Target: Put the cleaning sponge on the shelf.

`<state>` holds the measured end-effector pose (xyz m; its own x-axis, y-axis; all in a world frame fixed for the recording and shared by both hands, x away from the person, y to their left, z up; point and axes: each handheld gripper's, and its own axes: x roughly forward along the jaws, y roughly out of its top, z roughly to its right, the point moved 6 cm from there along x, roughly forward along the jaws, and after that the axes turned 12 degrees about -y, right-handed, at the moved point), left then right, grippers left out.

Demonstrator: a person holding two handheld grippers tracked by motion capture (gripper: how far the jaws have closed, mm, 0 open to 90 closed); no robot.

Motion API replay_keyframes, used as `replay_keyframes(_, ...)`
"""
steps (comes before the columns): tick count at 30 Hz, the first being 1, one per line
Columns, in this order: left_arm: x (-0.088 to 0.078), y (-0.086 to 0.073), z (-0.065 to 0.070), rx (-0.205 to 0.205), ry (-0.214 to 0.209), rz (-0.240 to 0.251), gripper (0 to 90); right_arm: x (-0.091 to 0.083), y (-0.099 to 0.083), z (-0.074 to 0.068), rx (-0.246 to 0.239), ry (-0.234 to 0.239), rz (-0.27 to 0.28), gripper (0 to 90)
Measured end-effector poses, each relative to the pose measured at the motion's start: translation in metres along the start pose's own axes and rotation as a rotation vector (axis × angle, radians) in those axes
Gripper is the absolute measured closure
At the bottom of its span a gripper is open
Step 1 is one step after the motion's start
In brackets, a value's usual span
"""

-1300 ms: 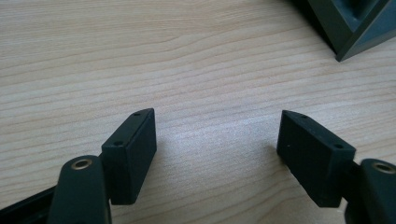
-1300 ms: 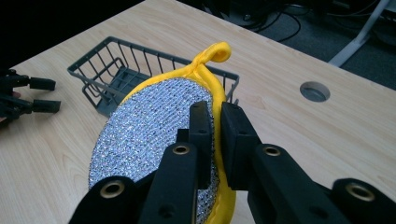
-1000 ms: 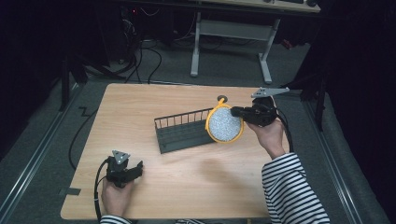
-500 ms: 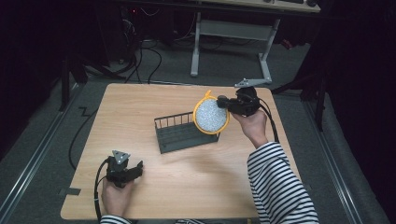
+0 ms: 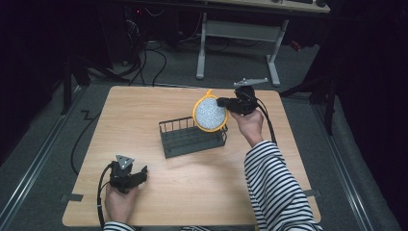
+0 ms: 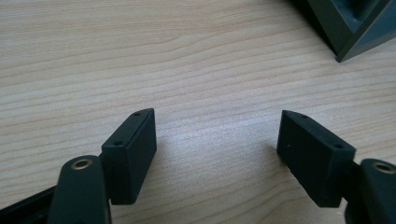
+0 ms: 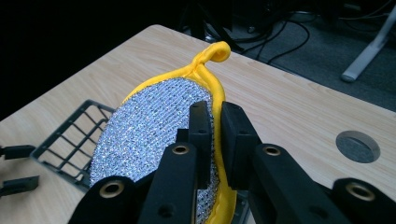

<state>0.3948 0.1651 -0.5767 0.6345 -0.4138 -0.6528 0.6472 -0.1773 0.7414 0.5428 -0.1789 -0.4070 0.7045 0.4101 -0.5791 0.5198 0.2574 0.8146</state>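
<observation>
A round silver mesh pad with a yellow rim and loop [image 5: 210,114] stands on edge in the air over the right end of a dark wire rack [image 5: 192,137]. My right gripper [image 5: 222,102] is shut on its right rim. In the right gripper view both jaws [image 7: 212,109] pinch the yellow edge of the pad [image 7: 140,135], with the rack [image 7: 70,140] below to the left. My left gripper [image 5: 139,175] rests on the table near the front left, open with nothing between its jaws [image 6: 217,116]. A corner of the rack [image 6: 355,23] lies ahead of it.
The wooden table [image 5: 144,110] has a round cable hole [image 7: 358,146] near its far right edge. A white desk frame [image 5: 238,29] and floor cables [image 5: 154,57] stand beyond the table. Dark floor surrounds it.
My right gripper has carried the pad leftward, from beside the rack's right end to over it. The left gripper has stayed where it was.
</observation>
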Motion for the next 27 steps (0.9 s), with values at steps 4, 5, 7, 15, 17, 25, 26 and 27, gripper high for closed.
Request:
replay_keyframes(4, 0.000, 0.000, 0.000, 0.000, 0.000, -0.001, 29.1, 0.009, -0.001, 0.001, -0.016, -0.039, -0.017, 83.6)
replay_keyframes(5, 0.000, 0.000, 0.000, 0.001, 0.000, -0.001, 29.1, 0.011, 0.000, 0.001, -0.022, -0.045, -0.018, 83.5)
replay_keyframes(7, 0.000, 0.000, 0.000, 0.000, 0.001, 0.000, 29.1, 0.015, 0.000, -0.001, -0.028, -0.053, -0.024, 83.5)
replay_keyframes(15, 0.000, 0.000, 0.000, 0.000, 0.000, 0.000, 29.1, 0.028, 0.001, -0.006, -0.047, -0.073, -0.037, 83.4)
replay_keyframes(17, 0.000, 0.000, 0.000, 0.000, 0.000, 0.000, 29.1, 0.032, -0.001, -0.006, -0.049, -0.075, -0.044, 83.4)
replay_keyframes(25, 0.000, 0.000, 0.000, 0.000, -0.001, 0.000, 29.0, 0.042, -0.009, -0.008, -0.063, -0.086, -0.065, 82.7)
replay_keyframes(26, 0.000, 0.000, 0.000, -0.001, -0.001, 0.002, 29.0, 0.043, -0.010, -0.008, -0.071, -0.091, -0.065, 82.6)
replay_keyframes(27, 0.000, 0.000, 0.000, -0.001, -0.001, 0.002, 29.0, 0.043, -0.011, -0.008, -0.074, -0.092, -0.066, 82.5)
